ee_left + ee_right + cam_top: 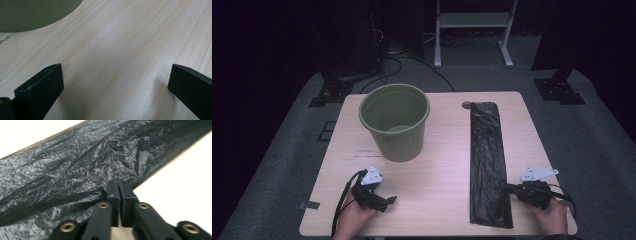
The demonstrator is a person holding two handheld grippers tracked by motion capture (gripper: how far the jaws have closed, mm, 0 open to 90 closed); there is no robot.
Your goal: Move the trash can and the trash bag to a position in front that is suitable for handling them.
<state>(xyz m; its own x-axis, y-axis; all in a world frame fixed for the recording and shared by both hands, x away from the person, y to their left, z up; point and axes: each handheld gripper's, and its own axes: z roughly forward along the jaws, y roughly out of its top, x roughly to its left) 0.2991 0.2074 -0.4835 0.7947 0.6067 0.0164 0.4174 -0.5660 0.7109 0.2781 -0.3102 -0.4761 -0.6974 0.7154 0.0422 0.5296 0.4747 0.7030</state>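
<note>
A long black plastic bag [487,160] lies flat along the right side of the table, running from the far edge to the near edge. My right gripper [508,188] comes at its right edge near the front. In the right gripper view its jaws [117,186] are pressed together on that edge of the crinkled bag [75,167], where a small fold rises. A green bin [395,120] stands upright and empty at the table's left centre. My left gripper [389,200] rests near the front left, and its jaws [115,82] stand wide apart over bare wood.
The light wooden table [442,150] has bare room between the bin and the bag. The bin's base [32,15] fills the top left of the left gripper view. Beyond the table stand a white rack [474,25], cables and dark stands on grey floor.
</note>
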